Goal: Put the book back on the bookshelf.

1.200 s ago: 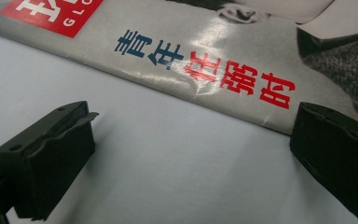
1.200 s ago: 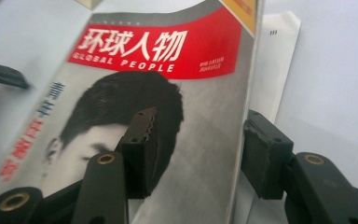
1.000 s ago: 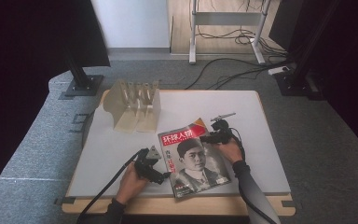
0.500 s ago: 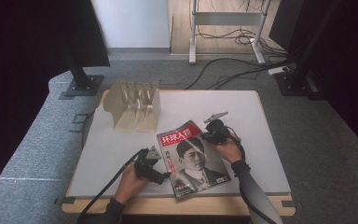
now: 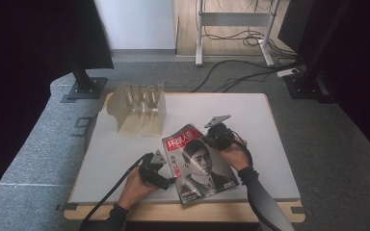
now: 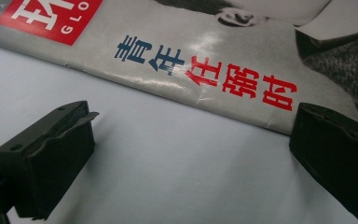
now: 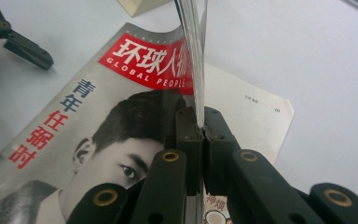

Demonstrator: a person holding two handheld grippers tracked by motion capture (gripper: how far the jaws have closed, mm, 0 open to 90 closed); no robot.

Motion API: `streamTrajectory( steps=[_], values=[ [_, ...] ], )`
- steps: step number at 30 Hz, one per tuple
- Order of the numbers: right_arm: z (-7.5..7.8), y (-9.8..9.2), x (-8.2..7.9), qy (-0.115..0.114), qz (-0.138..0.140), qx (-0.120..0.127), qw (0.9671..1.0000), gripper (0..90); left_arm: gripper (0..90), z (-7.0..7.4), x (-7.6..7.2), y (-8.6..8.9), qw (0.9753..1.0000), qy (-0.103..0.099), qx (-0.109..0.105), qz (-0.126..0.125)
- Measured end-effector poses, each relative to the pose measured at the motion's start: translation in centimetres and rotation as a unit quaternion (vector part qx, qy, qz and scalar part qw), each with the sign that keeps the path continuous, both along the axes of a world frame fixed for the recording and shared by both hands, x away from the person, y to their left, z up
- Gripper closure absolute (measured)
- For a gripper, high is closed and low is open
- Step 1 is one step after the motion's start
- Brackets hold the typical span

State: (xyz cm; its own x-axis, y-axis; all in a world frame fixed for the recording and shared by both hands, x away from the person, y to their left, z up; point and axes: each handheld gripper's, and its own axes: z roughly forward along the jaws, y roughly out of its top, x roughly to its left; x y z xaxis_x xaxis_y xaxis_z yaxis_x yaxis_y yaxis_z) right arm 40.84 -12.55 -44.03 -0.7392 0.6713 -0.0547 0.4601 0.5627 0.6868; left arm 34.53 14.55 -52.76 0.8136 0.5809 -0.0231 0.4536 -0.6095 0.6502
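The magazine (image 5: 200,163) lies on the white table (image 5: 250,110) near its front edge, at about 6 o'clock from the table's middle. Its long axis runs from 11 to 5 o'clock, title end toward 11. Free table surface stays at 12 and 3 o'clock. The right gripper (image 7: 200,135) pinches the lifted cover edge. The left gripper (image 6: 186,154) is spread wide, just beside the spine. The wooden rack (image 5: 139,108) stands at 10 o'clock; I cannot tell what is in its slots.
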Motion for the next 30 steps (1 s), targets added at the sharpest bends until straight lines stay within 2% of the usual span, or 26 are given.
streamTrajectory(
  steps=[5, 9, 12, 17, 20, 23, 25, 28, 30],
  values=[
    [0.8, -0.2, -0.7, -0.004, 0.004, 0.007, 1.0, 85.9, 1.1, 0.4, 0.5, 0.5, 0.9993, 0.025, -0.022, 0.014],
    [1.5, -0.5, -1.3, -0.012, 0.008, 0.016, 0.9998, 86.0, 2.6, 0.9, 0.7, 0.8, 0.999, 0.024, -0.028, 0.023],
    [2.2, -0.7, -1.8, -0.018, 0.012, 0.023, 0.9995, 86.0, 3.1, 1.4, 1.0, 0.7, 0.9986, 0.029, -0.041, 0.018],
    [3.3, -0.7, -2.7, -0.031, 0.019, 0.027, 0.999, 86.0, 3.8, 2.1, 2.0, 0.1, 0.9986, 0.035, -0.039, 0.006],
    [3.9, -0.8, -3.4, -0.039, 0.023, 0.032, 0.9985, 86.0, 4.2, 2.1, 2.6, -0.3, 0.9983, 0.043, -0.04, 0.002],
    [4.5, -1.0, -3.9, -0.046, 0.028, 0.036, 0.9979, 86.0, 5.3, 1.9, 3.2, -0.5, 0.9969, 0.054, -0.057, -0.004],
    [4.8, -1.1, -4.2, -0.05, 0.031, 0.04, 0.9975, 86.0, 6.4, 1.8, 3.3, -0.6, 0.9968, 0.055, -0.058, -0.003],
    [5.1, -1.3, -4.6, -0.054, 0.035, 0.043, 0.997, 86.0, 8.3, 1.6, 4.0, -1.0, 0.9964, 0.061, -0.058, -0.013],
    [5.2, -1.3, -4.8, -0.056, 0.037, 0.044, 0.9968, 86.0, 9.5, 1.6, 4.3, -1.3, 0.9954, 0.065, -0.067, -0.02]
  ],
)
